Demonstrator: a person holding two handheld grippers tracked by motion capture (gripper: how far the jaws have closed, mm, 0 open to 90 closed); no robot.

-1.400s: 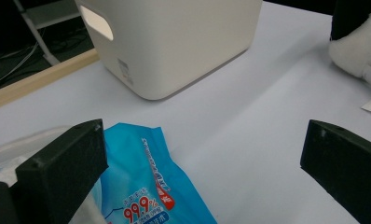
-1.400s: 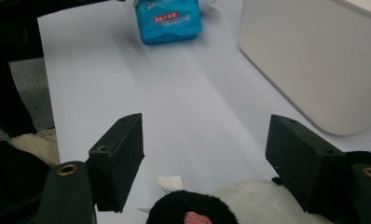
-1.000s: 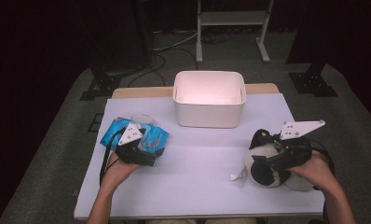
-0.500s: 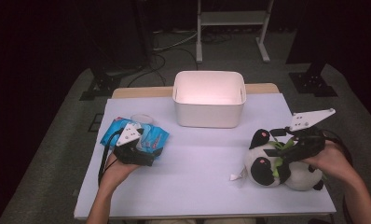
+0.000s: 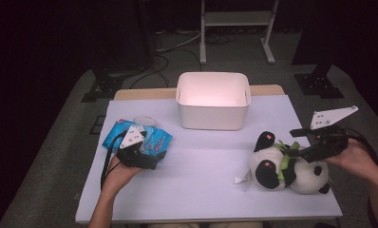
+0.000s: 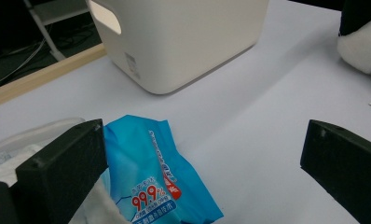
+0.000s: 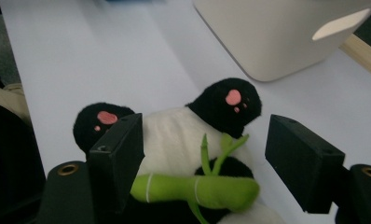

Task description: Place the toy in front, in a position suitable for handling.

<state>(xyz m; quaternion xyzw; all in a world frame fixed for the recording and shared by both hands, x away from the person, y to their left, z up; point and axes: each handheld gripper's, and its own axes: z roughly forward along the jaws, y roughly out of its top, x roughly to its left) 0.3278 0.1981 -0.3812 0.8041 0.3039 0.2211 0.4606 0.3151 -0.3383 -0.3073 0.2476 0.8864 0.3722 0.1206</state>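
Left gripper view: the wide-open left gripper (image 6: 202,172) straddles a blue wipes pack (image 6: 158,179) printed "99.9%".

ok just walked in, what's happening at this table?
A person works with a handheld gripper in each hand. The right gripper is over a plush panda lying at the table's right, jaws open on either side of its body and green bamboo, not closed. The left gripper sits open at a blue wipes packet on the left. A white bin stands at the back of the table, with nothing visible inside.
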